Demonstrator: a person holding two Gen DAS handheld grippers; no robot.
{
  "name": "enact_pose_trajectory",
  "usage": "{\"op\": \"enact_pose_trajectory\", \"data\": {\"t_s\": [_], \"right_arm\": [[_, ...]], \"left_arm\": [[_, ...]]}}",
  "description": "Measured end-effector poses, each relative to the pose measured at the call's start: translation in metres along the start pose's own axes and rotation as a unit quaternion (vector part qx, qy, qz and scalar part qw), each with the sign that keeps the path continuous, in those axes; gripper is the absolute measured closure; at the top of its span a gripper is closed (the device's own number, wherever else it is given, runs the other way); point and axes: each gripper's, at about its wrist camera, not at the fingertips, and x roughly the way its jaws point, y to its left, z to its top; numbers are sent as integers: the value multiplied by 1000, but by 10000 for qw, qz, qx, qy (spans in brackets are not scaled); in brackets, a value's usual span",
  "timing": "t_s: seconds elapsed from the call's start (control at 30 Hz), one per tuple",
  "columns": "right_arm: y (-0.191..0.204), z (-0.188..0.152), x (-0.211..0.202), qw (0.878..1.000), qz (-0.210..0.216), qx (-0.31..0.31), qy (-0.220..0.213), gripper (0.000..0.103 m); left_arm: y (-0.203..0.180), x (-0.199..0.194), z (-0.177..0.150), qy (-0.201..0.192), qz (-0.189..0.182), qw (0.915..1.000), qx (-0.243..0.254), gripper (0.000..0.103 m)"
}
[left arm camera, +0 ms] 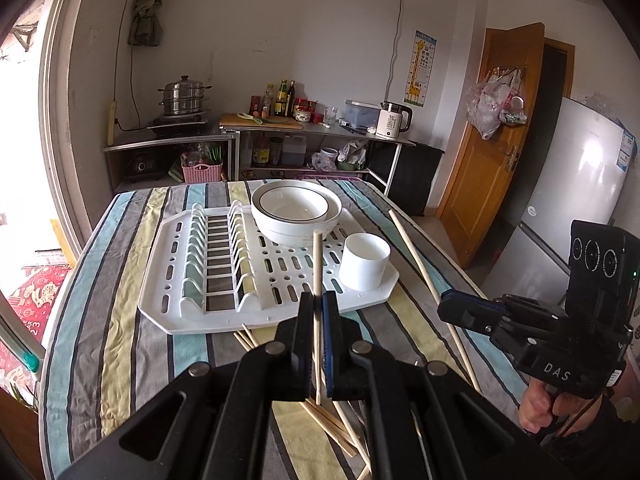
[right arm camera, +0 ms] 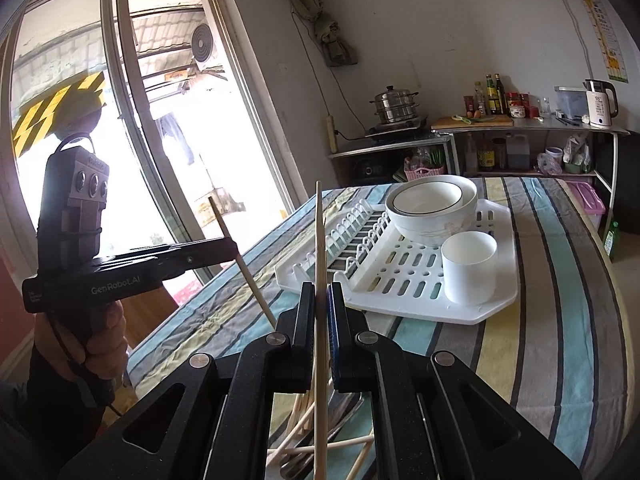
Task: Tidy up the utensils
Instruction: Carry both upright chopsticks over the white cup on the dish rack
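**Chopsticks pinched in both grippers above the striped table**

Chopsticks are the matter here: the left gripper (left arm camera: 319, 306) has its jaws drawn narrow onto one wooden chopstick (left arm camera: 317, 264), which stands nearly upright between the pads, its tip rising in front of the dish rack (left arm camera: 208, 320). More loose chopsticks (left arm camera: 332, 428) lie crossed on the striped tablecloth (left arm camera: 120, 352) below the jaws, just in front of the rack.

On the rack's left side runs a row of plate slots. To the right of them sit two nested white bowls (left arm camera: 296, 210), the inner one ringed with a dark line and holding nothing visible. Right again stands a plain white cup (left arm camera: 365, 262), on the rack's corner; its inside cannot be seen.

Further right, the right gripper (left arm camera: 452, 308) shows from the side, lettered "DAS" on its body, a hand (left arm camera: 538, 406) around its grip. Its jaws are likewise nipped onto a long chopstick (left arm camera: 420, 264) that slants across the table edge. In the right wrist view that stick (right arm camera: 319, 248) stands upright between the pads, and the left gripper's body reads "GenRobot.AI".

On the back counter a white kettle (left arm camera: 394, 120) shows "55°".
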Motion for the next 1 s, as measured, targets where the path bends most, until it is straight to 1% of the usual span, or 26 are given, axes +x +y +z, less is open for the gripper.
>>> {"op": "enact_pose_trajectory", "data": {"t_s": [0.17, 0.37, 0.5, 0.7, 1.0], "right_arm": [[12, 0, -5, 9997, 88, -220, -86, 97], [6, 1, -10, 9996, 57, -126, -260, 97], [0, 8, -10, 9994, -55, -104, -330, 97], [-20, 28, -7, 9979, -328, -56, -557, 97], [-63, 48, -4, 9940, -680, 192, -834, 97]], "left_arm": [[0, 2, 3, -19, -26, 10000, -48, 98], [-2, -2, 7, -67, -20, 10000, -24, 99], [-6, 0, 15, -105, -23, 9999, 37, 99], [-16, 12, 42, -177, -44, 9997, 189, 99], [-35, 38, 92, -353, -276, 9985, 309, 99]]}}
